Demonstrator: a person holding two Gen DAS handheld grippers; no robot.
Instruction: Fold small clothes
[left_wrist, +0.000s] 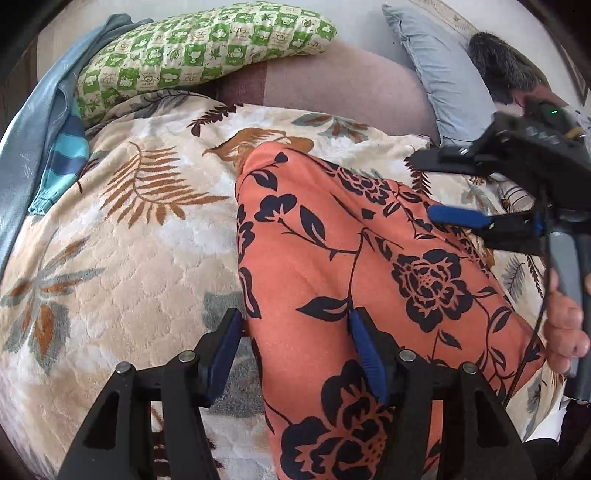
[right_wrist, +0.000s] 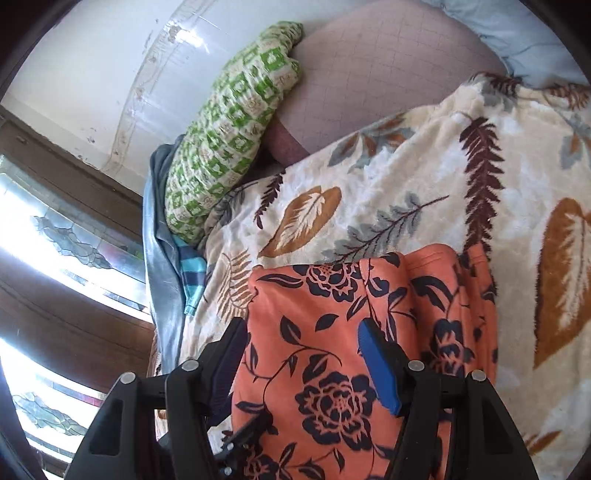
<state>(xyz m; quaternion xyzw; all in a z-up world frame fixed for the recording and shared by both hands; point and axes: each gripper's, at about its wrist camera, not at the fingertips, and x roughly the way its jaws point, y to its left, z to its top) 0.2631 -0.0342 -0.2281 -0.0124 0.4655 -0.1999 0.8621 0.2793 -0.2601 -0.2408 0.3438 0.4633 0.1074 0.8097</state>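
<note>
Bed blanket (left_wrist: 122, 258) is plush; both my grippers, left (left_wrist: 295, 347) and right (right_wrist: 306, 354), stand spread over the garment (left_wrist: 332, 266), holding nothing. Pinching blanket too could drag the fold askew.

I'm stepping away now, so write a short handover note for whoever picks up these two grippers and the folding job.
Left gripper: open, over the near end of the orange flowered garment, gripping nothing.
Right gripper: open, over the same garment, holding nothing.
Garment: lies on the leaf-print blanket, already folded lengthwise into a long strip.
Nearby: green checked pillow, a striped blue cloth at the blanket's edge.
Left to do: probably fold the strip across, then set it aside.
</note>
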